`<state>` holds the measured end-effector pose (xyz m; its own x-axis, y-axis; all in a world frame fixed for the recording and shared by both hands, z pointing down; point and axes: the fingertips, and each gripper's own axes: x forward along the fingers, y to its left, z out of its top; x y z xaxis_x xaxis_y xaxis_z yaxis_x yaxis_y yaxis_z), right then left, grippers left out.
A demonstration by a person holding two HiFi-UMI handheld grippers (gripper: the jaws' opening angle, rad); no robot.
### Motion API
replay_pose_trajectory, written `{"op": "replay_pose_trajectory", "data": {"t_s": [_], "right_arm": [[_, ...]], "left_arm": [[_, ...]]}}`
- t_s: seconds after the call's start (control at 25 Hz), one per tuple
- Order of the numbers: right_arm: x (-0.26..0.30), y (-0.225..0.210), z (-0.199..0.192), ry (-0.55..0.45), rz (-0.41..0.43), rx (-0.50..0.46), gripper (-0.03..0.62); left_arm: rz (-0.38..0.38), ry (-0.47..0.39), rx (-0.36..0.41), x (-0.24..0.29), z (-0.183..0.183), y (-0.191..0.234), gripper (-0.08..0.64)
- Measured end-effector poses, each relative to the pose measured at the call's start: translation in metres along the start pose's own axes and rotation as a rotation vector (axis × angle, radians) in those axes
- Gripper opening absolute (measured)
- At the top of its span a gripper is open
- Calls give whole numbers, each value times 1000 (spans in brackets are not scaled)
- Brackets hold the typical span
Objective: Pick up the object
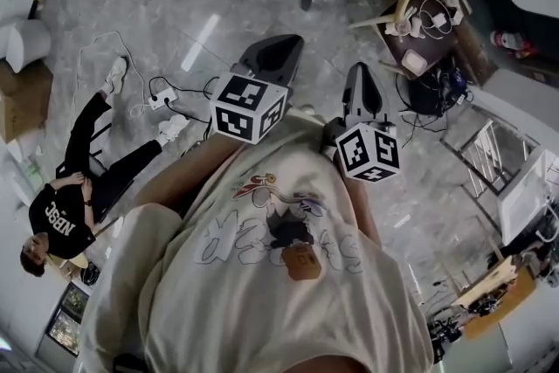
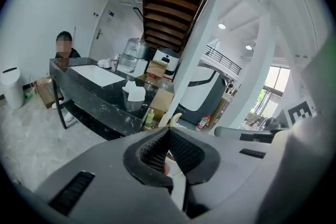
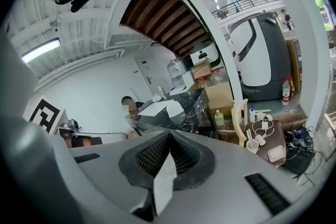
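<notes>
Left gripper view shows the left tool (image 2: 168, 131) with its ribbed pads meeting at the tips and nothing gripped. The right tool (image 3: 169, 135) is pressed together the same way and is just as empty. From the head view both are held out in front of the wearer's chest, side by side and apart. Their marker cubes (image 1: 249, 107) face up, and their noses point out over bare grey floor (image 1: 175, 4).

Beyond the left tool stands a black tabletop (image 2: 89, 93) with a white sheet (image 2: 94, 75) and some containers on it. Off to the right tool's side is a low brown tabletop (image 3: 286, 136) strewn with white cables (image 3: 262, 128). A seated person (image 1: 65, 214) is on the floor, well away.

No view singles out which object is meant. Nothing lies near either tool, and everything that might be picked up sits well apart on those two surfaces.

The step in hand looks like the approach, with the grasp not yet begun. To do it well, the person should settle on one target and bring one tool squarely in line with it. The jaws should be opened before arrival, not on contact. The nose should tip lower so the pads straddle the object, and the idle tool should stay clear of the cables.
</notes>
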<state>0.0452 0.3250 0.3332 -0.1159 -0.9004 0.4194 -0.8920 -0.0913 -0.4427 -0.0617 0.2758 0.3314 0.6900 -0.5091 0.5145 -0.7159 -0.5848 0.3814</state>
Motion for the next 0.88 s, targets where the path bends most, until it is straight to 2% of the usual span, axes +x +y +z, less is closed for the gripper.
{"op": "replay_pose_trajectory", "data": {"t_s": [0.24,0.4,0.64,0.88], "right_arm": [[53,21,7,24,-11,-1,18],[77,27,10,17,-26,36,18],[111,47,7,60,-1,25,18],[124,54,7,79,-12,33,18]], "left_arm": [[-38,0,-9,20,32,45,14],[-36,5,-40,26,41,74,14],[-29,-18,-37,27,57,103,14],[-42,-18,-97,30,63,121,14]]}}
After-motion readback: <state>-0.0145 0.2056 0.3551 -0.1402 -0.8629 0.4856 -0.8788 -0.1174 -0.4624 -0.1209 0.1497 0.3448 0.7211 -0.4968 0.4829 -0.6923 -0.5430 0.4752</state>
